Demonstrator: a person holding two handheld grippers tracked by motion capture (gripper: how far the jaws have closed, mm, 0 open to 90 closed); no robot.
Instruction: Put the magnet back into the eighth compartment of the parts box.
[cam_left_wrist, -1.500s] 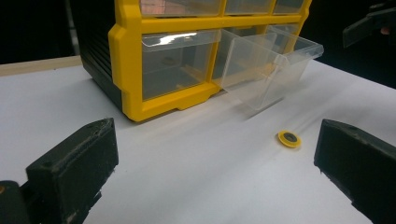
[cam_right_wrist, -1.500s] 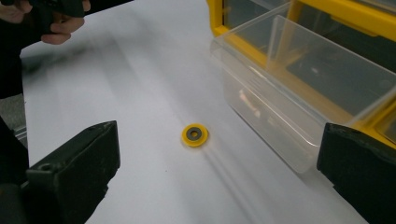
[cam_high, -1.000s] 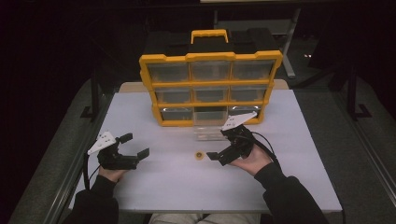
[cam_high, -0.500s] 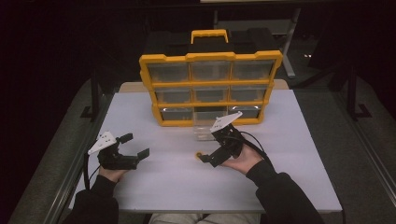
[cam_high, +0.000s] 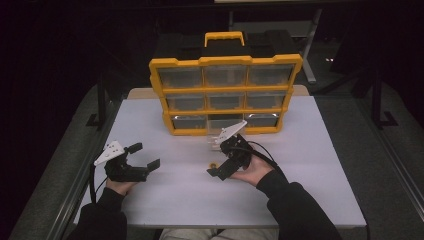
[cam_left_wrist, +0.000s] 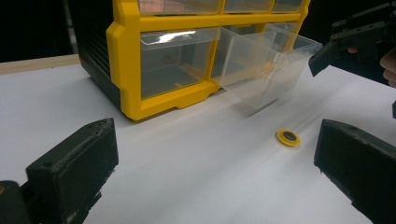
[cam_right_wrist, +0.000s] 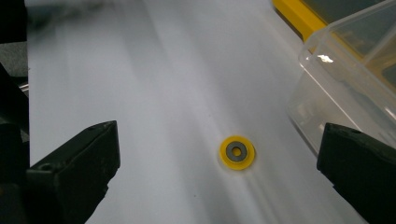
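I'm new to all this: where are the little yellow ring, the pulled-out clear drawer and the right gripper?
yellow ring (cam_right_wrist: 237, 152), right gripper view, its grey centre.
clear drawer (cam_left_wrist: 268, 70), left gripper view, its side wall.
right gripper (cam_high: 216, 169), high view, between its fingertips.

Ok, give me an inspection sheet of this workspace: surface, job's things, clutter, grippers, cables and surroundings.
Surface: white table, bare around the work.
Job's things: small yellow ring lying flat; clear drawer pulled out of the yellow organizer, tipped onto the table.
Clutter: nothing seen.
Grippers: right hand-held gripper open, jaws either side of the ring, not touching it; left hand-held gripper open, holding nothing.
Cables: one black cable loops from the right gripper over the hand.
Surroundings: dark, with metal frames behind.
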